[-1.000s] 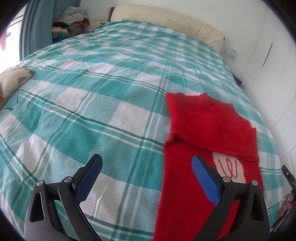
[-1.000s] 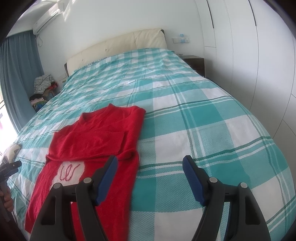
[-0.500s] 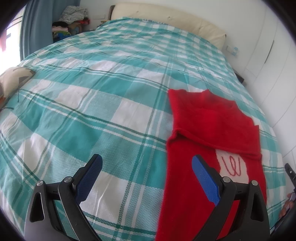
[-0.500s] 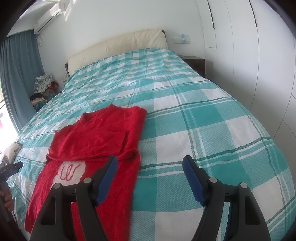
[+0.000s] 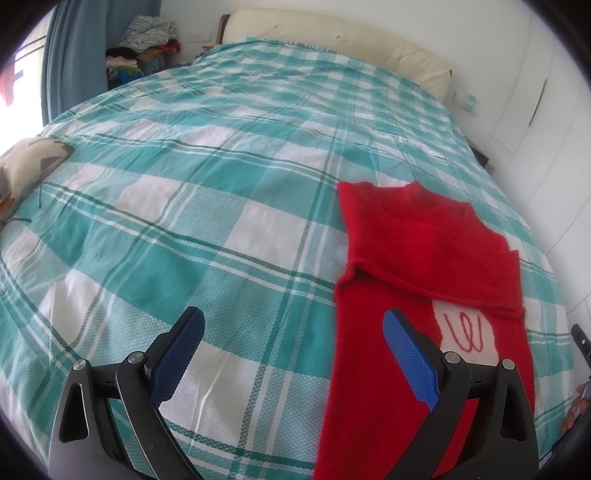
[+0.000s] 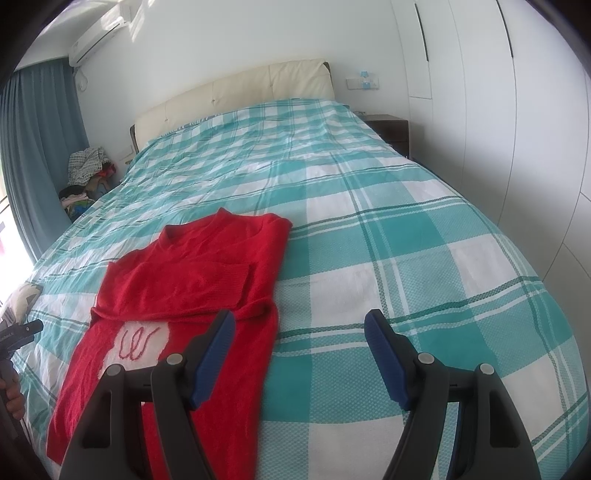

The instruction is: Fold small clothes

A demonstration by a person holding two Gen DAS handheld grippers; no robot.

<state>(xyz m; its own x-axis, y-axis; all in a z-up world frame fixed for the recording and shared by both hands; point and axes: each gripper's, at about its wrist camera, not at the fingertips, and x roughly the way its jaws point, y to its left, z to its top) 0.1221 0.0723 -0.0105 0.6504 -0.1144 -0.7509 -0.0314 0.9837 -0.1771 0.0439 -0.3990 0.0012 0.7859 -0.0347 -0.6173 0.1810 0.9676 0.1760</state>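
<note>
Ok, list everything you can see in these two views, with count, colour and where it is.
sweater: one, red with a white patch, sleeves folded across, near end of the bed
bedspread: one, teal and white check, covering the bed
headboard: one, cream, far end
clothes pile: one, mixed colours, beside the curtain
curtain: one, blue, by the window
air conditioner: one, white, high on the wall
left gripper: open, above the bedspread
right gripper: open, above the bedspread
</note>
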